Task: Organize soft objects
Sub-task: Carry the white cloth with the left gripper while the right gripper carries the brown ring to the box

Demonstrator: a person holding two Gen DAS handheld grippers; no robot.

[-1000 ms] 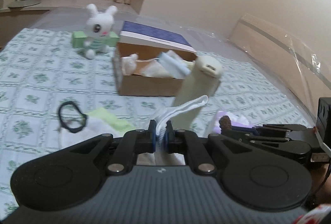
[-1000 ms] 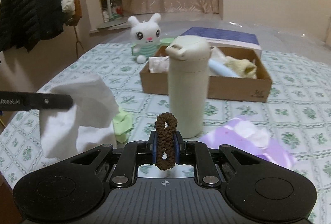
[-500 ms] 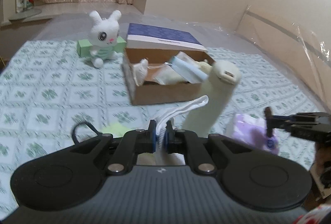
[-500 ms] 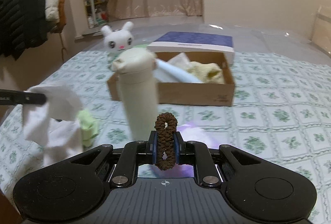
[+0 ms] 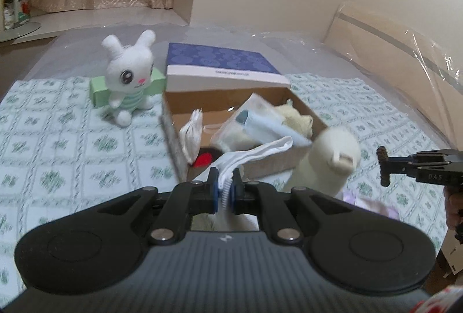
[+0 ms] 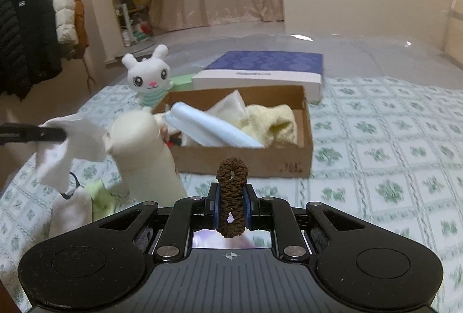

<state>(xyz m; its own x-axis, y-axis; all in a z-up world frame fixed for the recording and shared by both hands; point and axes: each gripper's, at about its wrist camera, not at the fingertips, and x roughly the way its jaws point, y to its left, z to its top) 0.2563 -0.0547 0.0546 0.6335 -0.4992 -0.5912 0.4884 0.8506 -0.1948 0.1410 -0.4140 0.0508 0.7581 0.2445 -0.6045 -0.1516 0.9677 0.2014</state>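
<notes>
Two grippers, each holding a soft thing near the box

The left gripper (image 5: 224, 191) pinches a white sock (image 5: 251, 154). The right gripper (image 6: 231, 207) pinches a brown hair tie (image 6: 232, 197). Both are up over the bed (image 6: 390, 168), in front of the box (image 6: 246, 159). A cream bottle (image 6: 144, 156) stands just before the box's near left corner, a bunny (image 5: 130, 78) past its far left corner.

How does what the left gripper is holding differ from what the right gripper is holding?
The left gripper pinches a white cloth; the right gripper pinches a brown hair tie.
The cloth is thin and flat and droops out in loose folds, while the hair tie is a thick knitted loop that stands upright between the pads.
The cloth spreads well past the fingers; the hair tie stays compact.
Both are soft and held clear of the bedspread, near the cardboard box.
</notes>
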